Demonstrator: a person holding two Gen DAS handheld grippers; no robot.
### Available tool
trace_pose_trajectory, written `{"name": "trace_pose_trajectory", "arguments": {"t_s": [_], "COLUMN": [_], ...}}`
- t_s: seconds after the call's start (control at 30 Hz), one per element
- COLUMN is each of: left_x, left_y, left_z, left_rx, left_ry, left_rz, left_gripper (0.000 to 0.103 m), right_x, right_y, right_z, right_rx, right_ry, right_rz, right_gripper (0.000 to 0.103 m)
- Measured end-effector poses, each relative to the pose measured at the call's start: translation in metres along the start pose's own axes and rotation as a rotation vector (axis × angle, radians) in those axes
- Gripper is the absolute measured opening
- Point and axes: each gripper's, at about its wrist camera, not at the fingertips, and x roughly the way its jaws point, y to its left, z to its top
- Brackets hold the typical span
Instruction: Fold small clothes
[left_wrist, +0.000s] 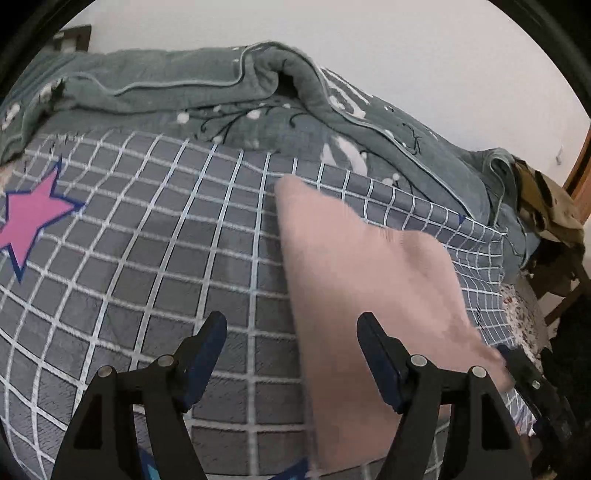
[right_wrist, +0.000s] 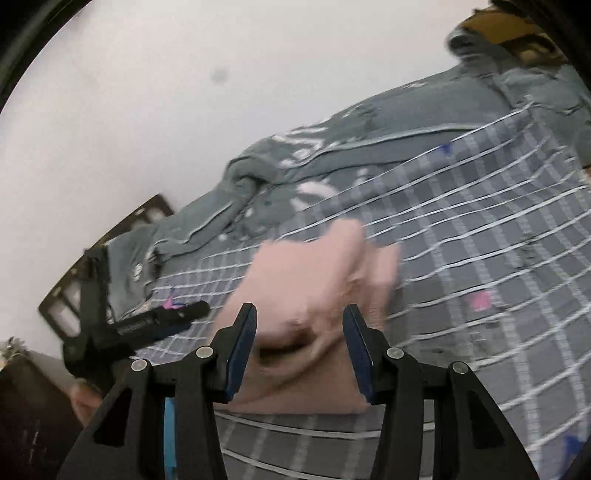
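Observation:
A small pink garment (left_wrist: 354, 266) lies on the grey checked bedsheet (left_wrist: 166, 240). In the left wrist view it stretches from mid-bed toward the lower right. My left gripper (left_wrist: 291, 328) is open and empty, its right finger over the garment's left part. In the right wrist view the pink garment (right_wrist: 306, 288) lies bunched and blurred just ahead of my right gripper (right_wrist: 300, 321), which is open with cloth showing between its fingers. The left gripper (right_wrist: 147, 325) shows at the left of that view. The right gripper's tip (left_wrist: 524, 365) peeks in at the garment's right end.
A rumpled grey-green quilt (left_wrist: 221, 88) lies along the far side of the bed against a white wall. A pink star (left_wrist: 29, 221) is printed on the sheet at left. A chair with brown clothing (left_wrist: 550, 210) stands at far right. A dark headboard (right_wrist: 110, 254) shows at left.

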Motion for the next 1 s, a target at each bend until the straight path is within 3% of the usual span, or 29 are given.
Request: {"name": "trace_pose_trajectory", "arguments": {"t_s": [0.07,0.1,0.17,0.2,0.33,0.47,0.6,0.77,1.0], "left_x": [0.003,0.005,0.009,0.009,0.005,0.007,0.006,0.007,0.003], "left_y": [0.004,0.004,0.000,-0.001,-0.004,-0.007,-0.014,-0.030,-0.057], "left_z": [-0.007,-0.011,-0.019,-0.022,-0.027,-0.032,-0.038,-0.058,-0.080], "left_rx": [0.018,0.033,0.069,0.084,0.127,0.142,0.164,0.258,0.357], "left_ry": [0.010,0.014,0.019,0.021,0.033,0.069,0.094,0.156,0.103], "left_rz": [-0.026,-0.033,-0.037,-0.041,-0.086,-0.137,-0.211,-0.263,-0.163], "left_gripper": [0.071,0.071,0.072,0.072,0.073,0.073,0.073,0.073,0.073], "right_x": [0.018,0.025,0.039,0.039,0.024,0.019,-0.008,-0.012,-0.015], "right_y": [0.008,0.010,0.013,0.010,-0.018,-0.022,-0.009,-0.004,0.000], "right_z": [-0.004,-0.007,-0.013,-0.015,-0.017,-0.022,-0.013,-0.012,-0.023], "right_rx": [-0.026,-0.046,-0.137,-0.162,-0.111,-0.126,-0.163,-0.169,-0.141], "right_ry": [0.039,0.062,0.121,0.126,0.126,0.129,0.026,0.028,0.066], "right_rz": [-0.050,-0.102,-0.217,-0.239,-0.239,-0.258,-0.203,-0.138,-0.011], "right_gripper": [0.048,0.040,0.006,0.005,0.005,0.010,0.021,0.029,0.040]}}
